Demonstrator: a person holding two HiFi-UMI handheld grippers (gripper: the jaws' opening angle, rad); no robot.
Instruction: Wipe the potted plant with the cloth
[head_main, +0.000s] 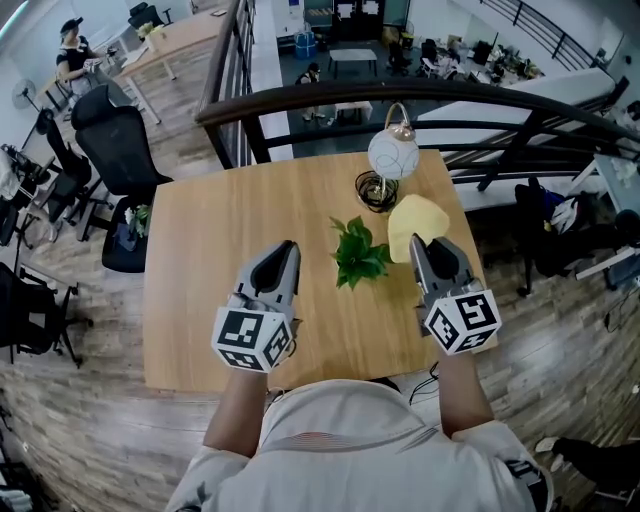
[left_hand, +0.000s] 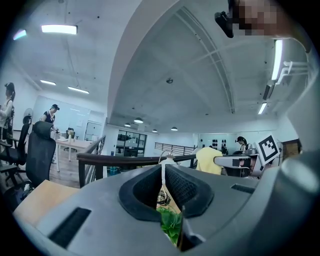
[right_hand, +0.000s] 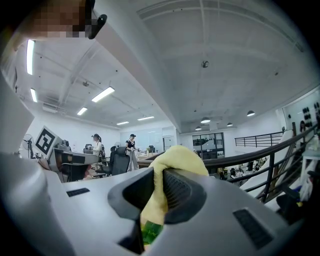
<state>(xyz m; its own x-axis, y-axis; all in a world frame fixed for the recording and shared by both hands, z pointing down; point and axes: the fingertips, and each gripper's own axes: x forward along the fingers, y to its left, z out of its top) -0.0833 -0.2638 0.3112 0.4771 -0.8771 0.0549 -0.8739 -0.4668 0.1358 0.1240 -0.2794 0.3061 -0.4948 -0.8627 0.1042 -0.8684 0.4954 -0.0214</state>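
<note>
A small green potted plant (head_main: 358, 255) stands on the wooden table (head_main: 220, 240), right of centre. My right gripper (head_main: 421, 244) hovers just right of the plant, shut on a yellow cloth (head_main: 415, 222) that bulges out past its tips. In the right gripper view the cloth (right_hand: 175, 157) is pinched between the jaws of the right gripper (right_hand: 159, 175), with plant leaves (right_hand: 150, 232) showing below. My left gripper (head_main: 288, 248) is held left of the plant, its jaws shut with nothing between them. In the left gripper view the left gripper (left_hand: 162, 172) looks over the leaves (left_hand: 170, 222) and sees the cloth (left_hand: 207, 160).
A desk lamp with a white globe shade (head_main: 392, 153) and a round base with a coiled cable (head_main: 376, 190) stands at the table's far edge, behind the plant. A dark railing (head_main: 330, 95) runs beyond the table. A black office chair (head_main: 118, 140) stands to the left.
</note>
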